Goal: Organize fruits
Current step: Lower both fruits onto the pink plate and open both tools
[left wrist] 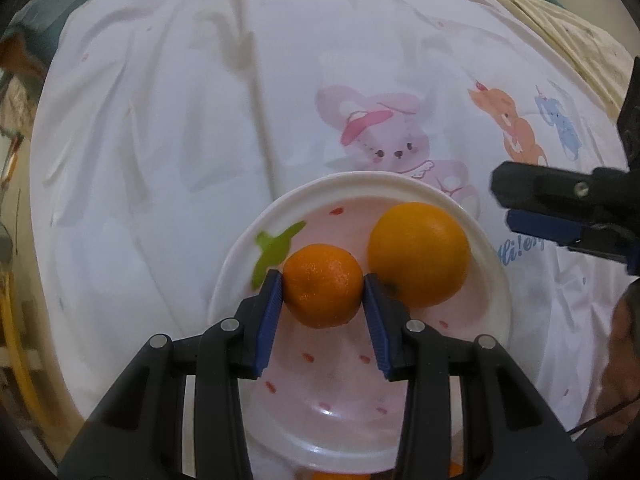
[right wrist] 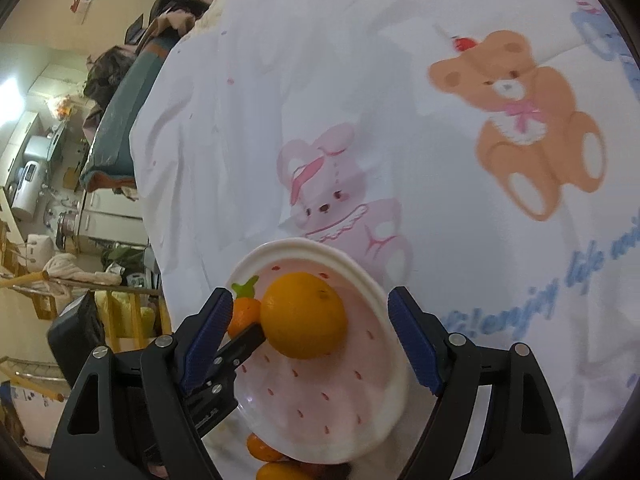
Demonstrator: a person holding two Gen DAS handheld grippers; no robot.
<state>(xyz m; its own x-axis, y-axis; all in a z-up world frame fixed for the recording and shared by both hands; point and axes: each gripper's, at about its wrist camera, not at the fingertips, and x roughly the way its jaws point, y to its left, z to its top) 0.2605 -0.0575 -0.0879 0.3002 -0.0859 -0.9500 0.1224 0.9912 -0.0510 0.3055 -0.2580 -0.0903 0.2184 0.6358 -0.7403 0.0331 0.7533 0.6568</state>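
Note:
A pink strawberry-shaped plate (left wrist: 492,280) with a white rim lies on a white cartoon-print sheet. A large orange (left wrist: 418,254) rests on its right side. My left gripper (left wrist: 323,282) is shut on a small mandarin (left wrist: 323,285) and holds it over the plate, next to the large orange. In the right wrist view my right gripper (right wrist: 310,314) is open and empty, its jaws spread above the plate (right wrist: 384,360) and the large orange (right wrist: 304,316). The mandarin (right wrist: 245,314) shows partly behind the left pad. More small oranges (right wrist: 262,450) lie below the plate's near edge.
The white sheet (left wrist: 200,140) with bunny and bear prints covers the bed around the plate. The right gripper's fingers (left wrist: 560,204) reach in from the right in the left wrist view. Room furniture and clutter (right wrist: 60,200) stand beyond the bed's left edge.

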